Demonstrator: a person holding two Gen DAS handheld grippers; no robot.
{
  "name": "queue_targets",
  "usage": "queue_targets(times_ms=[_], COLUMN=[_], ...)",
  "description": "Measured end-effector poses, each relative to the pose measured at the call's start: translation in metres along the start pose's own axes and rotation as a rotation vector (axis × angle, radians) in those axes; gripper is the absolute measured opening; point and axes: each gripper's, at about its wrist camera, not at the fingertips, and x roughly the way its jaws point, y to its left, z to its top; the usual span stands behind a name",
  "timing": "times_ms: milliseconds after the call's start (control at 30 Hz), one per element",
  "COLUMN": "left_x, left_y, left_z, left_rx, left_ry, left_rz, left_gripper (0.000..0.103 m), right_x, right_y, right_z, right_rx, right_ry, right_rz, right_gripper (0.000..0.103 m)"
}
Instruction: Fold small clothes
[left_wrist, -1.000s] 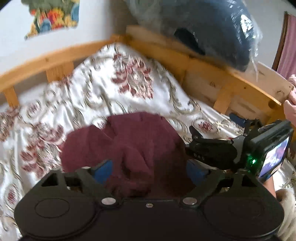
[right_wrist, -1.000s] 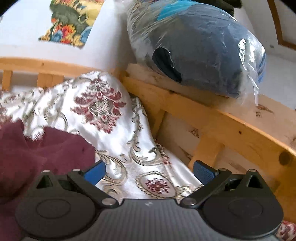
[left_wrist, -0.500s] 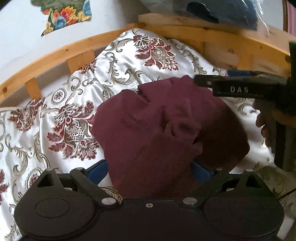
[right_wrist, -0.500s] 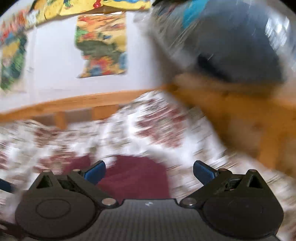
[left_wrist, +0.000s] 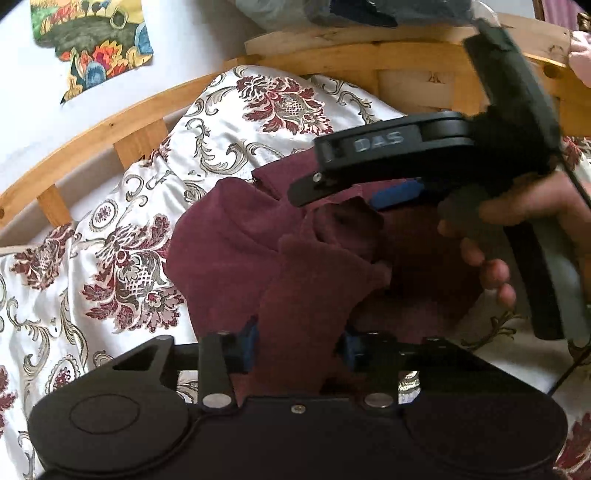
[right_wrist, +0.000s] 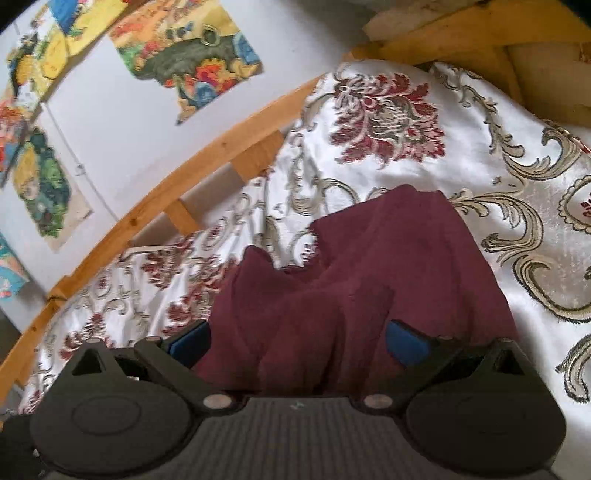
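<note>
A crumpled maroon garment (left_wrist: 221, 251) lies on the floral satin bedspread (left_wrist: 92, 206). My left gripper (left_wrist: 299, 347) is closing, and a raised fold of the garment fills the gap between its blue pads, which press on it. My right gripper (left_wrist: 306, 188) reaches in from the right above the garment's far side, held by a hand (left_wrist: 517, 221). In the right wrist view the right gripper (right_wrist: 297, 343) stands open over the garment (right_wrist: 369, 266), with cloth lying between its wide-set fingers and not pinched.
A curved wooden bed rail (left_wrist: 110, 125) runs along the far side of the bedspread (right_wrist: 480, 147). A plastic-wrapped dark bundle (left_wrist: 351, 11) rests on the headboard at the top. Colourful pictures (right_wrist: 192, 55) hang on the white wall.
My left gripper has sunk toward the garment and its jaws have narrowed onto a fold. The right gripper has swung left and rolled, coming over the garment.
</note>
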Motion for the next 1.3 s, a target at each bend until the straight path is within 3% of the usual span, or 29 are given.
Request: queue_targets(times_ms=[133, 200, 267, 367, 500, 733, 833, 1000, 1100, 1167, 1300], left_x=[-0.002, -0.002, -0.003, -0.007, -0.011, -0.01, -0.004, 0.007, 0.003, -0.003, -0.014], left_y=[-0.01, -0.014, -0.015, -0.013, -0.016, -0.05, -0.06, -0.063, -0.06, -0.056, -0.048], left_z=[-0.006, -0.009, -0.01, -0.007, 0.002, 0.022, 0.02, 0.015, 0.011, 0.006, -0.006], left_rx=[0.028, 0.023, -0.011, -0.05, -0.079, -0.007, 0.007, -0.044, -0.087, -0.131, -0.221], left_ry=[-0.017, -0.015, -0.017, -0.032, -0.072, -0.147, -0.166, -0.124, -0.124, -0.126, -0.142], left_rz=[0.018, 0.024, 0.025, 0.032, 0.028, -0.037, -0.085, -0.138, -0.174, -0.199, -0.177], left_gripper=[0.035, 0.035, 0.034, 0.03, 0.026, 0.026, 0.028, 0.035, 0.05, 0.073, 0.09], right_x=[0.011, 0.015, 0.015, 0.011, -0.005, -0.041, -0.051, -0.048, -0.049, -0.049, -0.05], right_y=[0.013, 0.021, 0.023, 0.021, 0.025, 0.017, 0.0, -0.021, -0.02, -0.019, -0.018], right_z=[-0.006, -0.01, -0.013, -0.011, -0.003, 0.02, 0.023, 0.019, 0.02, 0.019, 0.018], right_rx=[-0.087, -0.156, -0.176, -0.164, -0.221, -0.283, -0.259, -0.213, -0.208, -0.225, -0.224], right_ry=[0.011, 0.029, 0.037, 0.011, -0.076, -0.216, -0.217, -0.161, -0.161, -0.16, -0.148], right_rz=[-0.07, -0.097, -0.091, -0.089, -0.09, -0.125, -0.161, -0.204, -0.196, -0.201, -0.223], right_gripper=[0.087, 0.067, 0.031, 0.018, 0.015, 0.015, 0.015, 0.015, 0.015, 0.015, 0.016])
